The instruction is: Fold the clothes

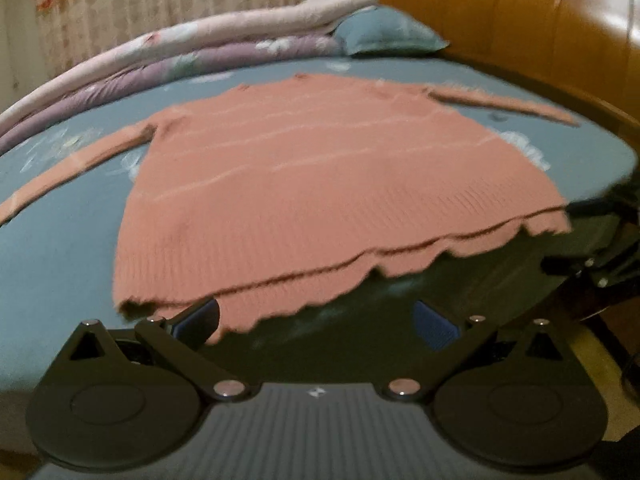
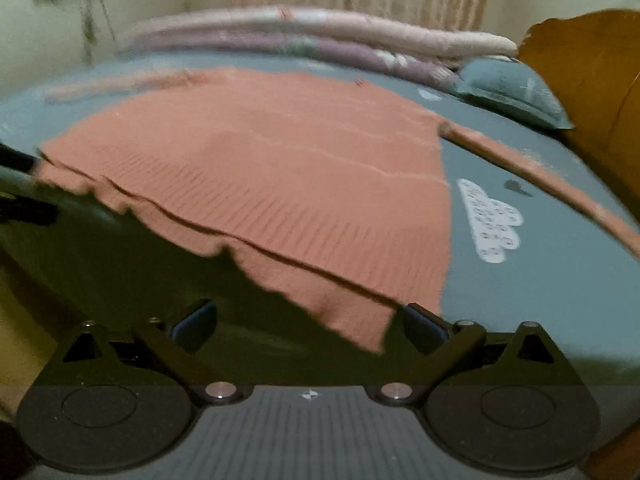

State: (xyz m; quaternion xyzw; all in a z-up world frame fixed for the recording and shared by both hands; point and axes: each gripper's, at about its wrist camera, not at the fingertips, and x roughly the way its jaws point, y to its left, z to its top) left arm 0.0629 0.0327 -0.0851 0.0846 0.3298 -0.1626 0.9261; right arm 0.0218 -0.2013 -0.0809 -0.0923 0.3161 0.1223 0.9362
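In the left wrist view, the far left of the frame held one long sleeve of the salmon-pink ribbed knit sweater (image 1: 320,176), stretched out flat across the blue-grey printed bedsheet (image 1: 60,240). Above it, toward the upper left, lay a stack of folded lilac and pale pink quilts (image 1: 160,56), pushed to the far edge, probably to leave room for folding. The sweater's body filled the middle, spread front-up with its scalloped hem nearest the camera, a layout that suits folding from the bottom corners. At bottom centre the left gripper (image 1: 316,324) stood wide, its jaws well apart; one hem corner hung between them near the left blue pad, though blur made it hard to say whether that pad touched the knit. At right sat a teal pillow (image 1: 388,32) against the glossy wooden headboard (image 1: 540,20), with the other sleeve reaching toward the right edge.

In the right wrist view, the same sweater (image 2: 260,168) crossed the frame from upper left to lower centre. The right gripper (image 2: 310,324) was also spread wide, with the opposite hem corner lying between its jaws just beside the right pad, not pinched. Both grippers seemed placed at the hem corners so the bottom edge could be lifted evenly.
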